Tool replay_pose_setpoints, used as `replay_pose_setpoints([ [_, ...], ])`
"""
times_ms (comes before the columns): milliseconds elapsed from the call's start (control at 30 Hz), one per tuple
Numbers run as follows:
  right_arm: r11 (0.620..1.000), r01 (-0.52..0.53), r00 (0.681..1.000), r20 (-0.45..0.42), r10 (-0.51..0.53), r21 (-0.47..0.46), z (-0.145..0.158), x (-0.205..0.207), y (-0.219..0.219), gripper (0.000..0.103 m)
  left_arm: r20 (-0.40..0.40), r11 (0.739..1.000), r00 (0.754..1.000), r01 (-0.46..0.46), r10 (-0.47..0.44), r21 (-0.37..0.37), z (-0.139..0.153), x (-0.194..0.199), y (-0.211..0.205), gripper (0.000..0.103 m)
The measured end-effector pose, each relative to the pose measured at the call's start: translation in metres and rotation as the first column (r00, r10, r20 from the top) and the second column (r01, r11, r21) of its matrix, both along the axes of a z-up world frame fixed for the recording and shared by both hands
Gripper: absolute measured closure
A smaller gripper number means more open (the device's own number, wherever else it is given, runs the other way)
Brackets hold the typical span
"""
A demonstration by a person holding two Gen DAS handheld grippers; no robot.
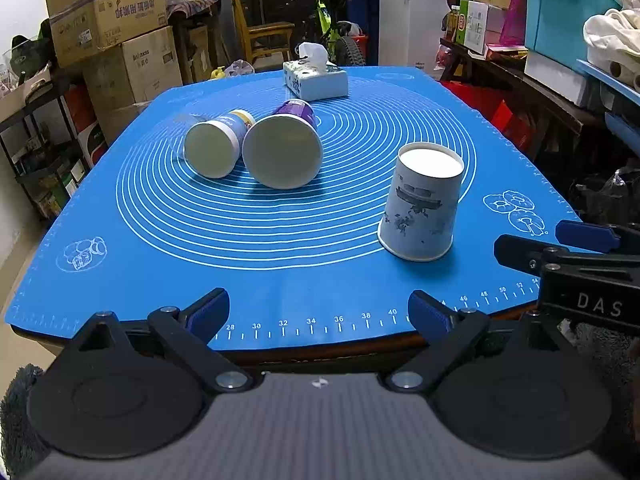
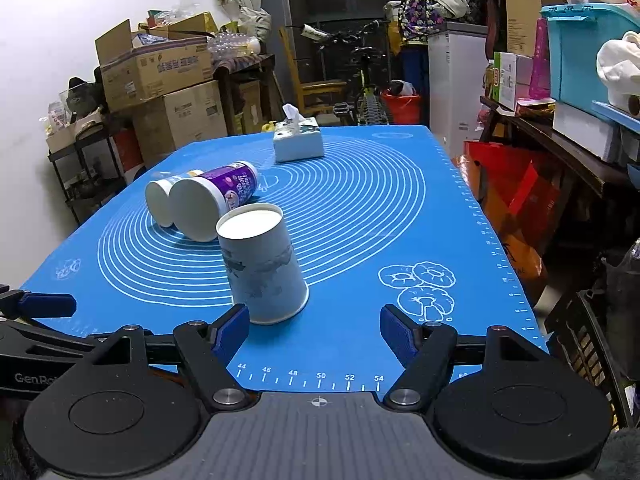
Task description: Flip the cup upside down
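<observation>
A white paper cup with a grey print [image 1: 420,204] stands upside down, rim on the blue mat [image 1: 280,280], base up; it also shows in the right wrist view [image 2: 260,264]. Two more cups lie on their sides: a purple one [image 1: 286,142] [image 2: 212,200] and a white and blue one [image 1: 216,144] [image 2: 160,200], side by side. My left gripper [image 1: 318,312] is open and empty at the mat's near edge. My right gripper [image 2: 314,330] is open and empty, its left finger just in front of the standing cup. The right gripper shows in the left wrist view [image 1: 560,244].
A tissue box [image 1: 316,80] [image 2: 298,140] sits at the far end of the mat. Cardboard boxes [image 1: 116,40] are stacked on the left, shelves and a teal bin [image 1: 560,16] on the right. The table edge [image 1: 320,356] is right below the grippers.
</observation>
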State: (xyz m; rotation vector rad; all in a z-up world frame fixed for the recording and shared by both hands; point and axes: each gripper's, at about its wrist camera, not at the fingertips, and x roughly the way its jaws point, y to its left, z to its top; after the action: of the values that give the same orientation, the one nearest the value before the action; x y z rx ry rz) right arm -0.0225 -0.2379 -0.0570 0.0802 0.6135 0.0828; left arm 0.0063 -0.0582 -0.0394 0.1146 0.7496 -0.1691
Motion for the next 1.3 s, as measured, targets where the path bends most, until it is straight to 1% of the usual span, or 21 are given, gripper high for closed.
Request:
replay_pose_setpoints([
  [233, 1.0, 0.003, 1.0, -0.001, -0.003, -0.002, 0.0003, -0.0005, 0.0, 0.026, 0.009, 1.0, 1.0, -0.001, 0.001, 0.003, 0.0016, -0.0006, 0.0, 0.008],
  [1300, 1.0, 0.015, 1.0, -0.009, -0.015, 0.003, 0.0006, -0.0003, -0.0062, 0.026, -0.001, 1.0, 1.0, -0.013, 0.014, 0.008, 0.002, 0.0016, 0.0028, 0.008],
])
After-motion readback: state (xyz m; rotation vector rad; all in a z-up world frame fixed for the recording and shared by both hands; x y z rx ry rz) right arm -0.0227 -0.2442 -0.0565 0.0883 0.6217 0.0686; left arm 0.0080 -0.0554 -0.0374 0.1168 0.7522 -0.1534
